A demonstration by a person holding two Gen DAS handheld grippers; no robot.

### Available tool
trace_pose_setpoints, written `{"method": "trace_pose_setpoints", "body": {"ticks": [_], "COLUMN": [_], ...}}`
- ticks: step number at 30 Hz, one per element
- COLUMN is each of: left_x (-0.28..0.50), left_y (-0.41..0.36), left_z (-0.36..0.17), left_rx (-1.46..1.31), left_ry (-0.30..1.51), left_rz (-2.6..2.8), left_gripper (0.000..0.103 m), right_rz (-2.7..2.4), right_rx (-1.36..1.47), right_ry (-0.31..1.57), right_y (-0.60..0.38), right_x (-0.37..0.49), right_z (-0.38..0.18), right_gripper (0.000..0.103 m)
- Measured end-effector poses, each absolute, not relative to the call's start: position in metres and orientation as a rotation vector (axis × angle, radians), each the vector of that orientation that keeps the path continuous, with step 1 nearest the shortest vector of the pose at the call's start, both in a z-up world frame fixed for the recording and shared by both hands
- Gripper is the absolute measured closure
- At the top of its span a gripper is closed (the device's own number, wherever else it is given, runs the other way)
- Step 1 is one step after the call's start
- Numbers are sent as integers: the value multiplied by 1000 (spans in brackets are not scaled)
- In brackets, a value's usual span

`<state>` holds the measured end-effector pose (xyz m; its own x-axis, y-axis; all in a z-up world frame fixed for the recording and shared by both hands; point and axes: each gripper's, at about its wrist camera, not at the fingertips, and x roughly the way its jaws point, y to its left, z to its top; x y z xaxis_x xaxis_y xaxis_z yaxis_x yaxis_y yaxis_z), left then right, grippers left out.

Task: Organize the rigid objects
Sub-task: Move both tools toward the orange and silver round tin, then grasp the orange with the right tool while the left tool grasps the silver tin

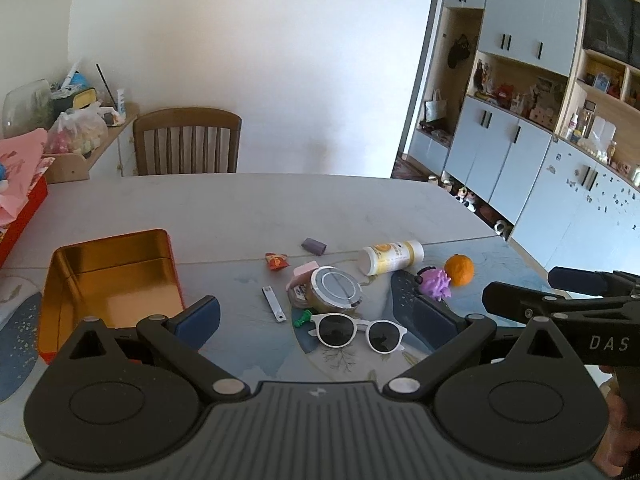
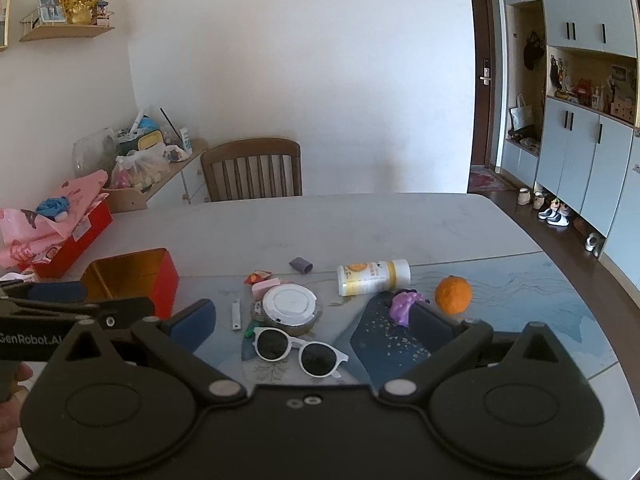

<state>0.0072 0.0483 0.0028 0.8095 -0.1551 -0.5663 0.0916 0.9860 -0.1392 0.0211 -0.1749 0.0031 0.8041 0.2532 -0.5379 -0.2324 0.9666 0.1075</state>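
Observation:
White sunglasses (image 1: 360, 330) (image 2: 298, 348) lie nearest me on the table. Just behind them sits a round silver-lidded jar (image 1: 334, 286) (image 2: 290, 304), with a nail clipper (image 1: 274, 304) to its left and a pink eraser (image 1: 306, 270) behind it. A yellow-and-white bottle (image 1: 390, 256) (image 2: 374, 277) lies on its side. To its right are a purple toy (image 1: 436, 282) (image 2: 404, 304) and an orange (image 1: 459, 270) (image 2: 453, 294). An empty red tin (image 1: 112, 280) (image 2: 132, 280) with a gold inside stands at the left. My left gripper (image 1: 316, 316) and right gripper (image 2: 312, 322) hang open above the sunglasses, holding nothing.
A small purple block (image 1: 314, 245) and a red candy wrapper (image 1: 276, 261) lie behind the pile. A wooden chair (image 1: 187, 142) stands at the table's far edge. A red box with pink cloth (image 2: 60, 232) sits at the far left. Cabinets (image 1: 520, 152) line the right wall.

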Motion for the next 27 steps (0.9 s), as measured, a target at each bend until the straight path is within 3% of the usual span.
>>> {"method": "trace_pose_setpoints", "body": {"ticks": [27], "left_x": [78], "left_y": [-6], "left_z": [-15], "left_rx": [-100], "left_ry": [671], "left_rz": [-79], "left_gripper": [0], "right_rz": [277], "right_rx": [12], "right_ry": [688], "right_y": [-251], "right_x": [105], "right_z": [-29], "right_gripper": [4]}}
